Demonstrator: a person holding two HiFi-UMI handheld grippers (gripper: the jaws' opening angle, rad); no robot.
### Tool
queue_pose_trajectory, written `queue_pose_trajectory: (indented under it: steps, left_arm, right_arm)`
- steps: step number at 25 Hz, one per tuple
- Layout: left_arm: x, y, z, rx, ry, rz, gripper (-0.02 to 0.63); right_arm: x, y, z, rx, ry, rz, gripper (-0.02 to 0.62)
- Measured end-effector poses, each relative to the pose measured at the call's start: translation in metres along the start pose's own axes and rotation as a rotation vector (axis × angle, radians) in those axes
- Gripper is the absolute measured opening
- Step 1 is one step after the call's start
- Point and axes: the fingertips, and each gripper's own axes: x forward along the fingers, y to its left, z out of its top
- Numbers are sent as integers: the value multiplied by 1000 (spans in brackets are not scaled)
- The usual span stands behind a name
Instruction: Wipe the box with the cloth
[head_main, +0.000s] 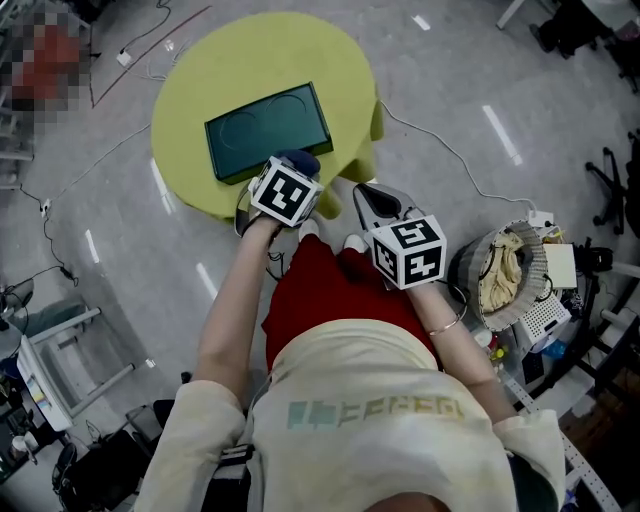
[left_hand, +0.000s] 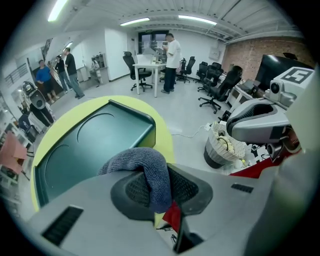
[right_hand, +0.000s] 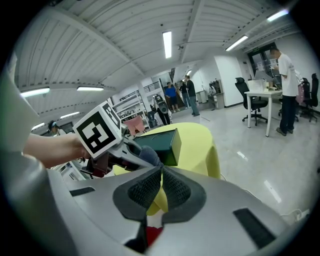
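Both forearms (head_main: 232, 305) outstretched; left claw (left_hand: 159, 197) pinches cloth (left_hand: 142, 159) at box (head_main: 268, 130) edge.

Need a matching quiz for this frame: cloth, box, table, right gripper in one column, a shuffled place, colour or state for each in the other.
Things:
1. cloth
2. box
3. table
4. right gripper

Place, colour or state:
a. yellow-green
b. shut, nothing between the jaws
c. lying flat on the table
d. pinched in the left gripper

Pairs: 1-d, 2-c, 3-a, 4-b
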Motion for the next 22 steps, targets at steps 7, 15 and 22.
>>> queue_pose_trajectory:
  steps: [7,15,22]
  left_arm:
    - [12,-17,19,51,2,-45,78]
    - [27,-36,45,112,-11,-95,78]
    - [24,-64,71,189,-13,-153,78]
  right_arm:
    - [-2,-11,-1,18,-3,-30,38]
    - [-8,-29,0,48,-14,-63,38]
    - [-18,-44,1,74,-42,-98,38]
